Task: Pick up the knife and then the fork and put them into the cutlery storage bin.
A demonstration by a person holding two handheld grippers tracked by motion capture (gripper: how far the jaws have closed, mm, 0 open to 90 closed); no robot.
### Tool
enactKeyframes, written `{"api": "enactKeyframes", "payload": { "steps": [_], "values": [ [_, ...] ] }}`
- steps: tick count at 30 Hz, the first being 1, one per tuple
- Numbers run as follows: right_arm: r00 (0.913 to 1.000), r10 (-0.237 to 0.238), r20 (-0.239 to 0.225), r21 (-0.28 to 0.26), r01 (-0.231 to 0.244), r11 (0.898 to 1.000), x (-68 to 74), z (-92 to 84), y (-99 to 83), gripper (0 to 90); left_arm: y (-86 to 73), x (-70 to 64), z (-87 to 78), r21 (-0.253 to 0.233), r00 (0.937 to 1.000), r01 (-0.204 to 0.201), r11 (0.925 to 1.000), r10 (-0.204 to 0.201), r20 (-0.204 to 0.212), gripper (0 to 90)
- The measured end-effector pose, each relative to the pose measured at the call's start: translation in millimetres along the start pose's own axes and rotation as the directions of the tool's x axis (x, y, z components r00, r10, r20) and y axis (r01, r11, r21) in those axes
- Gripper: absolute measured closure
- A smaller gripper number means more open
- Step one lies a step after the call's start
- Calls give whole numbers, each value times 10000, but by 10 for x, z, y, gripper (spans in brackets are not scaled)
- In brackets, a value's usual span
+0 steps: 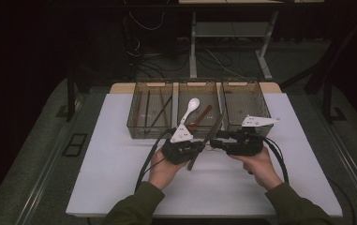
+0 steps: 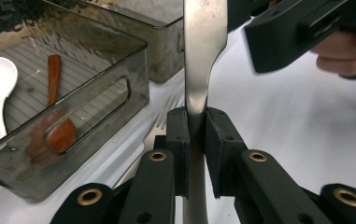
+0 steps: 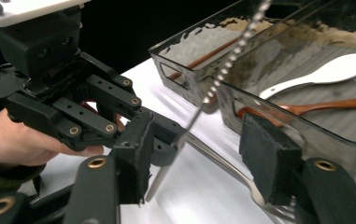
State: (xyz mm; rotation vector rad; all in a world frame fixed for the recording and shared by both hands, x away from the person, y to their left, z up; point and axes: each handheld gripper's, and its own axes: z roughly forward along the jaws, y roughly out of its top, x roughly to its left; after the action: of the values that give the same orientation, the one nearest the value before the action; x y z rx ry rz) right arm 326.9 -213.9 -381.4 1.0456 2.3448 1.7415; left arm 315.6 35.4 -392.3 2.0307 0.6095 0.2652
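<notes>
On the white table top (image 1: 120,154), which carries three smoky clear bins along its 12 o'clock edge, I work with both grippers near the centre. Around the table the room is dark: grey floor, a tangle of cables and the legs of a pale desk at 12 o'clock.

My left gripper (image 1: 182,149) is clamped on the handle of a metal fork (image 2: 203,60); in the left gripper view both pads squeeze the flat steel, which rises toward 12 o'clock. In the high view the fork slants from 7 o'clock to 1 o'clock between my two grippers, just in front of the middle bin (image 1: 197,123). My right gripper (image 1: 219,142) stands apart around the fork without pressing it; its pads (image 3: 269,156) are on either side in the right gripper view.

The middle bin holds a white spoon (image 1: 189,108) and a brown wooden spoon (image 1: 199,118). The left bin (image 1: 149,110) holds thin sticks, too dim to name. The fork's tines are cut off at the lower edge of the right gripper view. The right bin (image 1: 246,105) is murky inside. I can read no writing anywhere.
</notes>
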Motion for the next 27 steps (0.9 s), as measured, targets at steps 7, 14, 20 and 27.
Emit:
{"api": "enactKeyframes", "payload": {
  "steps": [7, 14, 20, 27],
  "values": [
    [9994, 227, -243, -91, -229, 9997, -8, 163, 74, 635, -11, -11, -9, -254, 9997, -11, 9997, 5, -237, 791],
    [9989, 253, -404, 53, -251, 9997, -4, 260, 118, 791, -10, -9, -27, -471, 9988, -46, 9989, 23, -493, 791],
    [9985, 265, -470, 52, -263, 9996, -4, 289, 121, 868, -23, 6, -14, -523, 9991, 61, 9986, -83, -421, 789],
    [9986, -9, -523, 90, 14, 10000, 29, 287, 155, 881, -25, 13, -29, -702, 9994, 129, 9975, -150, -306, 788]
  ]
}}
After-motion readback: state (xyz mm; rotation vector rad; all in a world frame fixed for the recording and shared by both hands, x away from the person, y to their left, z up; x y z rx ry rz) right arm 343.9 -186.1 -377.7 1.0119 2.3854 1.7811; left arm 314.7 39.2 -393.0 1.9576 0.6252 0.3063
